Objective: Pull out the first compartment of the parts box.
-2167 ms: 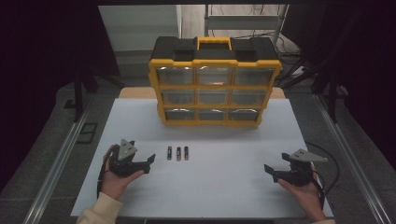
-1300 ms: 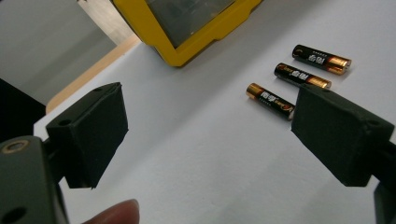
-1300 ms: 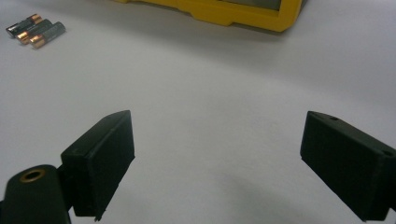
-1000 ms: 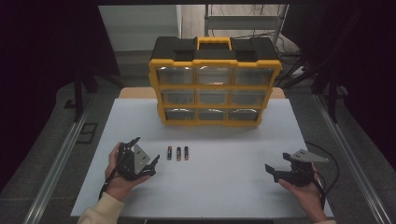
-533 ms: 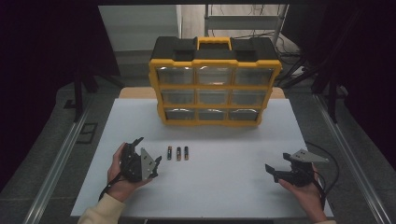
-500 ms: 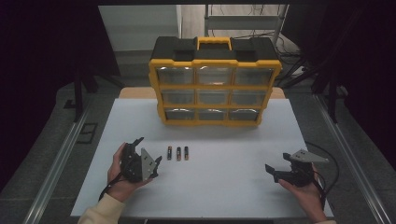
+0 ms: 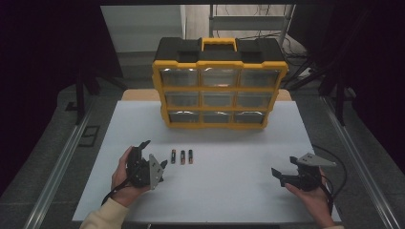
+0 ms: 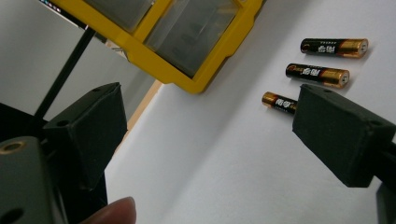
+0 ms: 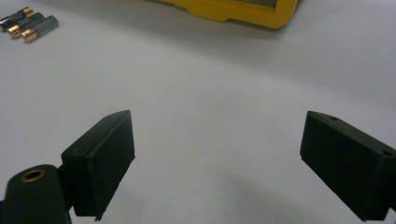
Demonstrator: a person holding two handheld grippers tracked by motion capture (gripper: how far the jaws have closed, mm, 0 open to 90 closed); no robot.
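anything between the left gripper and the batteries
Nothing visible. The left gripper sits open just left of the three batteries, with bare white table between its fingers and the nearest battery.

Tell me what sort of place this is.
Probably a lab or workshop test bench: a plain white table, a yellow parts organizer with clear drawers, three batteries laid out in a row, and metal shelving behind.

Black claws (image 7: 152, 161), grey plates, cream sleeve (image 7: 102, 217)
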